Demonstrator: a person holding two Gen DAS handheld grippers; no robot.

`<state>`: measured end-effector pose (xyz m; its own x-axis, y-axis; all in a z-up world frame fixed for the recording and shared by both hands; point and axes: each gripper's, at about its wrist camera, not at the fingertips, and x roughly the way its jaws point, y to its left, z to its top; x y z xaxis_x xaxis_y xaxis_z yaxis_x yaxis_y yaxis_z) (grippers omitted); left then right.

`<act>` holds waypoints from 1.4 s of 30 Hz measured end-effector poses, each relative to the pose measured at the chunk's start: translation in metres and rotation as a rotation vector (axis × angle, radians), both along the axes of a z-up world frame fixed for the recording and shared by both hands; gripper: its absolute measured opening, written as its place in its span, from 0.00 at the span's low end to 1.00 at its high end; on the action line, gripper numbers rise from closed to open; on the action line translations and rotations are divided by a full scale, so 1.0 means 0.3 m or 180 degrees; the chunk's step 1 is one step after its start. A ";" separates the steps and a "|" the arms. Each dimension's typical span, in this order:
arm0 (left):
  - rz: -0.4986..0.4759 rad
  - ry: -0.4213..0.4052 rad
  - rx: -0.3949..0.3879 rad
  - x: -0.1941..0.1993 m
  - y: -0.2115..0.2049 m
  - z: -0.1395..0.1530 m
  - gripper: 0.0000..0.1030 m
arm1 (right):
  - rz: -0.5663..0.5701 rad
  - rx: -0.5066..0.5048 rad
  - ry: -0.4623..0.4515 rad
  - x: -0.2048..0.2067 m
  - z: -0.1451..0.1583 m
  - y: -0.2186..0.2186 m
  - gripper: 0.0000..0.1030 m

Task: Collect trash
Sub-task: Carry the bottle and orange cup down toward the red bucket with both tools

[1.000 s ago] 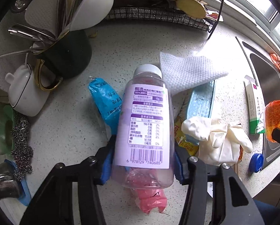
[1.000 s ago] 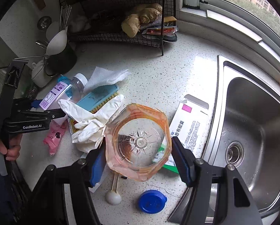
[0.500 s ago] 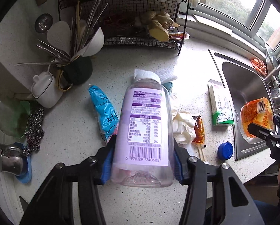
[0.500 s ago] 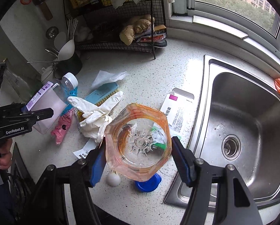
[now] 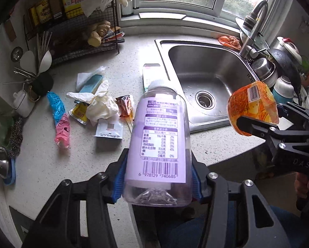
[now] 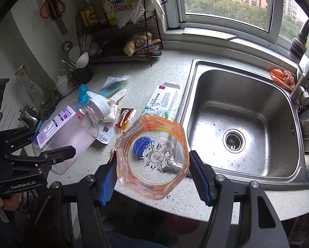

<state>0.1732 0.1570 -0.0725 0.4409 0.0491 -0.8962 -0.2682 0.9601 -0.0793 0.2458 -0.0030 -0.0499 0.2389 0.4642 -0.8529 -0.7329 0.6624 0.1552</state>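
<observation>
Nearest the front edge of the counter, both claws are loaded and held above it. The left gripper (image 5: 157, 183) is clenched on the base of a clear purple-labelled bottle (image 5: 158, 136), capped and pointing away. The right gripper (image 6: 152, 177) grasps an orange-wrapped bottle (image 6: 152, 159) by its bottom; its cap end faces away and is hidden.

The risk, as I judge it, is slip: both bottles are smooth plastic pinched at one end, so a quick swing or tilt could pivot one out of the pads and drop it back onto the counter or off the front edge. The two loads also sit near each other and could knock together.

Further in, more trash waits on the speckled counter (image 5: 51, 165): a crumpled glove (image 5: 100, 107), a blue-pink wrapper (image 5: 59, 119), sauce packets, a white-green box (image 6: 162, 103). The steel sink (image 6: 245, 124) fills the right side. At the back edge stand a wire rack (image 6: 121, 41) and a window.
</observation>
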 end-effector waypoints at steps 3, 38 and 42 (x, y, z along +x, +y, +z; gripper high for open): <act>-0.0137 -0.0034 -0.0014 -0.043 -0.141 0.014 0.48 | -0.0083 0.0016 -0.0035 -0.060 0.021 -0.117 0.61; -0.0804 0.1091 -0.0292 -0.135 -0.857 -0.731 0.48 | -0.1282 -0.0438 0.0639 -0.306 -0.599 -0.837 0.61; -0.0797 0.1279 -0.0365 -0.113 -0.864 -0.964 0.48 | -0.1355 -0.0499 0.0810 -0.279 -0.800 -0.839 0.61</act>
<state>0.1393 -0.1021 -0.3617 0.0444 -0.1233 -0.9914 -0.0613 0.9901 -0.1259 0.1620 -0.2547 -0.2900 0.1548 0.2330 -0.9601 -0.3454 0.9232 0.1683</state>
